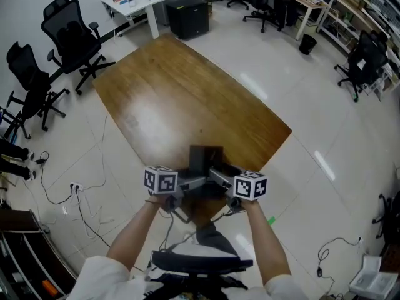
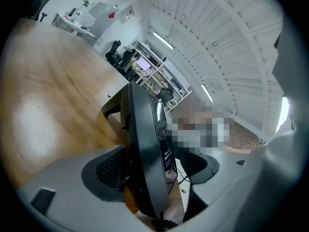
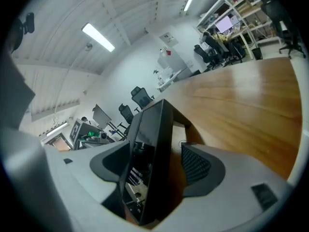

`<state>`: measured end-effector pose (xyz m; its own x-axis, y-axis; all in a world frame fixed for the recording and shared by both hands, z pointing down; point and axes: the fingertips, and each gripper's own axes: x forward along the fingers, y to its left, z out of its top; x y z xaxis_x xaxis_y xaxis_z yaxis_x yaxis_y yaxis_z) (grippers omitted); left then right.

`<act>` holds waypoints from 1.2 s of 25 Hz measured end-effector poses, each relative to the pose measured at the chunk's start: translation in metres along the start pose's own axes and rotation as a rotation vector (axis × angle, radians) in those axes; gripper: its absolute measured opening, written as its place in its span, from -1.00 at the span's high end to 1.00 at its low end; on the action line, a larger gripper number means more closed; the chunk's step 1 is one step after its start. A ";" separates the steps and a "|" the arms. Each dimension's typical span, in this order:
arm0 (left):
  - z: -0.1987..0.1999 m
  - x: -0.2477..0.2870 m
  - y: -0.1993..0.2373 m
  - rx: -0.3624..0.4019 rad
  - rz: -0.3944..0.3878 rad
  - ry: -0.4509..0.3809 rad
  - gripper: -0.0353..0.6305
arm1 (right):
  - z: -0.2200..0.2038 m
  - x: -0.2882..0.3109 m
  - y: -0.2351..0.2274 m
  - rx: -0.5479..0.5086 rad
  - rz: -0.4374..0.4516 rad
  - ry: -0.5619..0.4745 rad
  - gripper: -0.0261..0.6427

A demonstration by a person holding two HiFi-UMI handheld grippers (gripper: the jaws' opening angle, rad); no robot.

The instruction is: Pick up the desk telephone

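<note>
Both left claw (image 2: 157,168) and right claw (image 3: 157,163) astride desk telephone (image 1: 205,157).

Black office chairs (image 1: 69,33) stand beside the wooden table (image 1: 169,92), with cables (image 1: 53,200) trailing over the pale floor (image 1: 325,105).

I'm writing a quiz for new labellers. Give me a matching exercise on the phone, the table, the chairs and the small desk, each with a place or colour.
1. phone
2. table
3. chairs
4. desk

A. brown wood
B. white, beyond the table's far corner
C. at the table's near edge, between the open jaws of the left gripper and the right gripper
D. on the floor around the table

Pairs: 1-C, 2-A, 3-D, 4-B
</note>
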<state>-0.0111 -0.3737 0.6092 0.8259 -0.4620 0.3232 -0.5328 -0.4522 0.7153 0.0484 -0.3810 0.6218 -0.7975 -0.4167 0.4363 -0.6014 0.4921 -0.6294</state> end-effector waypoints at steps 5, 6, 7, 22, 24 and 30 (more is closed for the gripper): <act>0.003 0.004 0.003 -0.040 -0.028 0.014 -0.14 | 0.004 0.011 -0.004 0.035 0.062 0.050 -0.10; 0.003 0.006 0.002 -0.026 -0.030 0.030 -0.14 | 0.006 0.013 -0.002 0.036 0.078 0.060 -0.10; 0.002 0.008 0.002 -0.003 -0.028 0.052 -0.14 | 0.007 0.016 -0.001 0.038 0.094 0.075 -0.10; -0.004 0.036 -0.005 0.129 -0.024 0.138 0.02 | 0.003 0.034 0.023 0.012 0.211 0.160 0.05; -0.003 0.035 -0.005 0.120 -0.022 0.114 0.04 | 0.004 0.032 0.024 0.016 0.218 0.134 0.06; -0.004 0.028 -0.014 0.134 -0.016 0.086 0.08 | 0.001 0.025 0.030 0.036 0.247 0.094 0.07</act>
<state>0.0200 -0.3773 0.6103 0.8443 -0.3894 0.3681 -0.5343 -0.5594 0.6337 0.0104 -0.3779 0.6131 -0.9217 -0.2134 0.3238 -0.3875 0.5420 -0.7457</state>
